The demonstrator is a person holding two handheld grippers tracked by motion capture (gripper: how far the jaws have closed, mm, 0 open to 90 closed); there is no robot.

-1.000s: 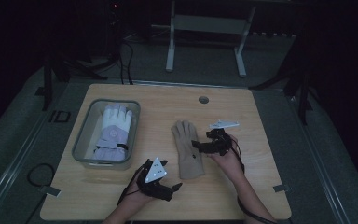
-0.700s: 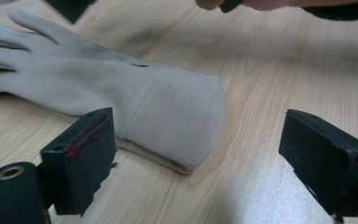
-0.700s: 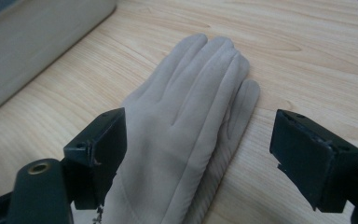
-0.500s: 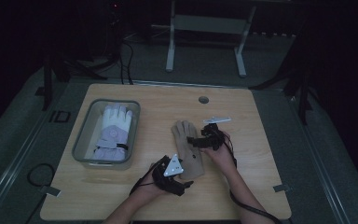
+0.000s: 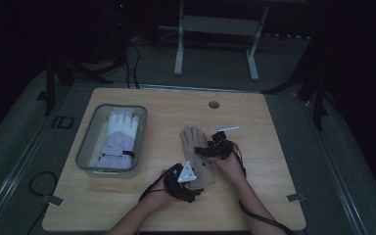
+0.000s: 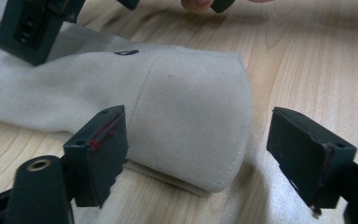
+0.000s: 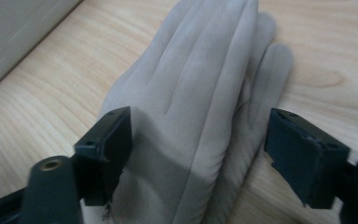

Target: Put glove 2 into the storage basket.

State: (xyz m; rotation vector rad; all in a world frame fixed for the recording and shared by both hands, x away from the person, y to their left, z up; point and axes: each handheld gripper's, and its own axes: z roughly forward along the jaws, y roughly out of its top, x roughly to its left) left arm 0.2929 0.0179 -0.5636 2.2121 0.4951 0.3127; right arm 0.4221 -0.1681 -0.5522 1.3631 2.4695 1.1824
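Observation:
A beige glove [image 5: 192, 139] lies flat on the wooden table [image 5: 264, 122], fingers pointing away from the person. My left gripper [image 5: 196, 178] is at its cuff. In the left gripper view the cuff [image 6: 191, 121] sits between the jaws of the left gripper [image 6: 200, 158], which have just been closing; the right pad stands apart from the cloth. My right gripper [image 5: 206, 152] comes in from the right over the palm. In the right gripper view the glove's fingers [image 7: 205, 93] lie between the jaws of the right gripper [image 7: 203, 154], which have also just been closing and stay wide.
A clear plastic bin [image 5: 85, 147] at the table's left holds a white and lilac glove [image 5: 120, 134]. A round cable hole [image 5: 214, 104] sits near the far edge. The right gripper's body [image 6: 28, 28] shows at the top left of the left gripper view.
The left hand has moved right, up to the beige glove's cuff. The right hand has come down and left onto the glove. Both pairs of jaws now straddle the cloth.

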